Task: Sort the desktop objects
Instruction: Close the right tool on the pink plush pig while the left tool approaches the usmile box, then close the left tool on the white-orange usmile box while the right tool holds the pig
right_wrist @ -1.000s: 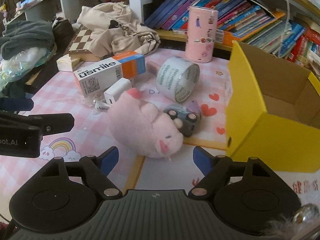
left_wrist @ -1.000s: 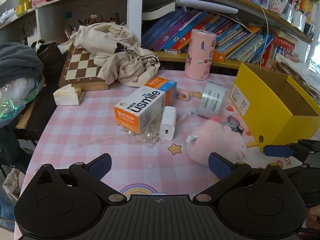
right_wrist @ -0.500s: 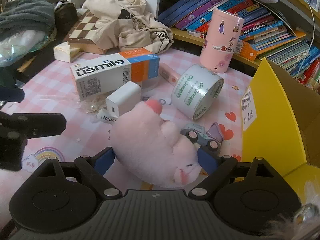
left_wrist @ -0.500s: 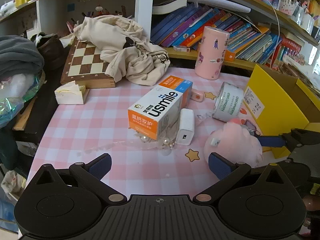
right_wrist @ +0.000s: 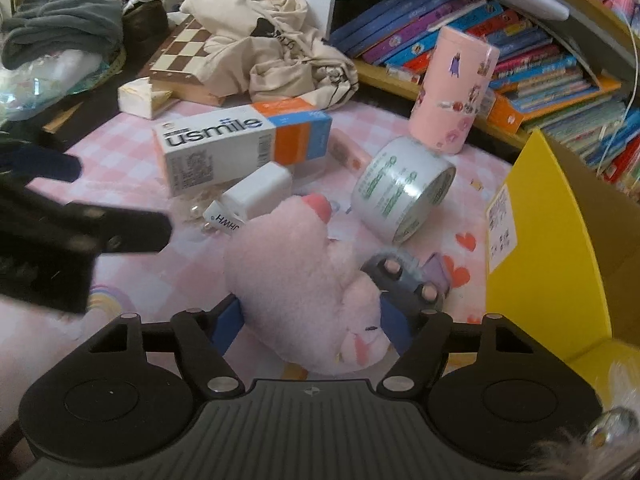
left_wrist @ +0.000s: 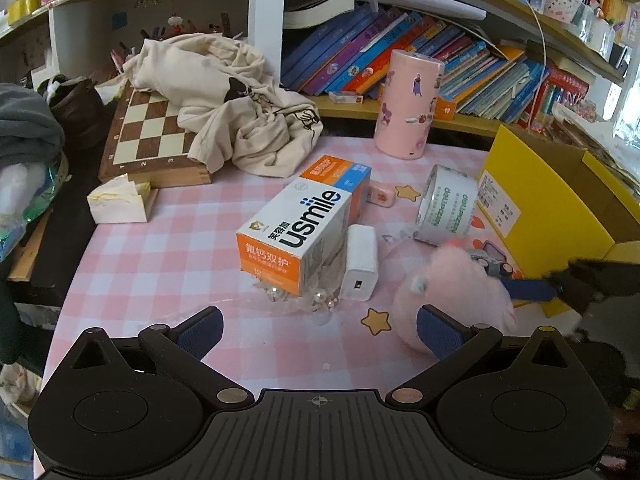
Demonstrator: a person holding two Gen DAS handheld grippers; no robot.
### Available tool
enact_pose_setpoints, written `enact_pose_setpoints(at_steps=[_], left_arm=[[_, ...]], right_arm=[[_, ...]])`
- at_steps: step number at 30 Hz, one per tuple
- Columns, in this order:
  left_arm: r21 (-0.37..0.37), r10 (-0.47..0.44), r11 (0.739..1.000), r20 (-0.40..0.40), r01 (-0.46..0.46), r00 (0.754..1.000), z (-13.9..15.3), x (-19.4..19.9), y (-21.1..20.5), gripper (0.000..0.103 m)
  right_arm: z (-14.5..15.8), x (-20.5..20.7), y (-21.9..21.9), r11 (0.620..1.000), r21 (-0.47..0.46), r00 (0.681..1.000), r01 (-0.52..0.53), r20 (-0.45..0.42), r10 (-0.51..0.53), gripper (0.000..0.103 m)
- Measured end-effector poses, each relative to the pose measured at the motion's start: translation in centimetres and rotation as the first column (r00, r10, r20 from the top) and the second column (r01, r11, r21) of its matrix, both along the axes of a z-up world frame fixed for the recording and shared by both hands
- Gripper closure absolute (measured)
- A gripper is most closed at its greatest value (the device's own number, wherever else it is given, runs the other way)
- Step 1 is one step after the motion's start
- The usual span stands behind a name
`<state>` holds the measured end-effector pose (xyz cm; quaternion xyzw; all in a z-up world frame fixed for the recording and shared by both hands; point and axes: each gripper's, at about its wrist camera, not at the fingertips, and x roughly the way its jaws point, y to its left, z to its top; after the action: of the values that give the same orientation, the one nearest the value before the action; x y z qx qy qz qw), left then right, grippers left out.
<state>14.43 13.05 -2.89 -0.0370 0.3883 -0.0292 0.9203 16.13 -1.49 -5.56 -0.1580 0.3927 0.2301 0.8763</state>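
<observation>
Closing my right hand-held gripper (right_wrist: 310, 322) around the pink plush (right_wrist: 304, 280) near the desk's right edge, left hand-held gripper (left_wrist: 320, 330) wide open, empty; yellow box (right_wrist: 560, 248) looks unfilled, everything unsorted.

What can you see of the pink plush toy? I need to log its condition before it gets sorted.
The pink plush toy is soft, fuzzy and rounded, with a darker pink nub on top, a small stitched mark and a white tag. It lies on the pink checked tablecloth, between the right gripper's blue-padded fingers, which bracket its sides. A small toy car presses against it; the white charger lies just beyond.
</observation>
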Motion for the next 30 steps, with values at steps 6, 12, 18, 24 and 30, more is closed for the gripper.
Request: enact_pose_setpoints(at_steps=[6, 12, 18, 24, 30], left_arm=[[0.011, 0.004, 1.000, 0.018, -0.005, 1.000, 0.1, 0.5, 0.3, 0.000], [0.075, -0.033, 0.997, 0.050, 0.029, 0.998, 0.2, 3.1, 0.0, 0.001], [0.147, -0.083, 0.987, 0.069, 0.072, 0.994, -0.3, 6.8, -0.4, 0.013], [0.157, -0.124, 0.980, 0.017, 0.120, 0.992, -1.4, 9.6, -0.3, 0.034], [0.141, -0.168, 0.976, -0.016, 0.168, 0.986, -2.3, 11.6, -0.4, 0.038]], right_arm=[[1.0, -1.8, -1.5, 1.000, 0.006, 0.999, 0.002, -0.053, -0.001, 0.033], [0.8, -2.4, -2.3, 0.999, -0.026, 0.998, 0.025, -0.065, -0.026, 0.033], [0.8, -2.5, -3.1, 0.998, -0.040, 0.996, 0.048, -0.068, -0.051, 0.032], [0.7, -2.2, -3.5, 0.997, -0.042, 0.995, 0.069, -0.071, -0.072, 0.032], [0.6, -1.6, -3.3, 0.997, -0.044, 0.995, 0.064, -0.076, -0.068, 0.030]])
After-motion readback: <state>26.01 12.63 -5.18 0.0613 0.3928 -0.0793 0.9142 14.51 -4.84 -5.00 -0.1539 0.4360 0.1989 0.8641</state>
